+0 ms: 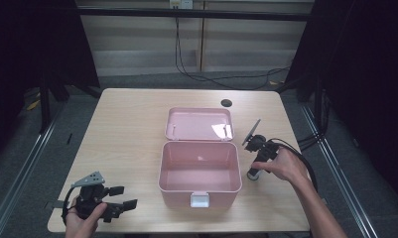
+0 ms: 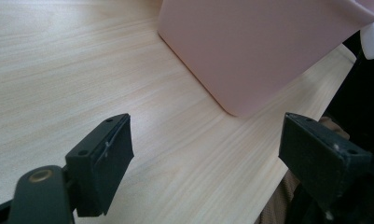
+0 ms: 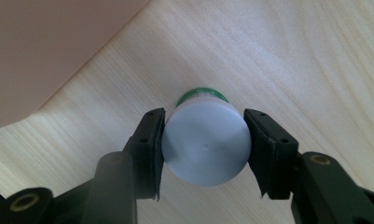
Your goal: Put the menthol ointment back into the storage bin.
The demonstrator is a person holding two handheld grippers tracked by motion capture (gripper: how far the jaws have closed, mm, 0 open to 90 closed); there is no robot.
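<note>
the left claw (image 1: 121, 198) rests at the desk's (image 1: 127, 129) near left corner, its jaws spread wide with nothing between them. at the middle of the desk stands an open pink box (image 1: 200, 168), its lid (image 1: 200, 124) lying back behind it. just right of the box, the right claw (image 3: 204, 140) points down and pinches a small white-capped bottle (image 3: 206, 145) that stands upright on the desk.

On 1 wooden worktop (image 1: 127, 129): 1 open pink box (image 1: 200, 171) with 1 hinged lid (image 1: 199, 124) and 1 white latch (image 1: 200, 200); 1 white-capped bottle (image 3: 206, 140) with 1 green band; 1 dark round hole (image 1: 226, 103); 2 hand-held tools, left tool (image 1: 121, 198) and right tool (image 1: 255, 173).
</note>
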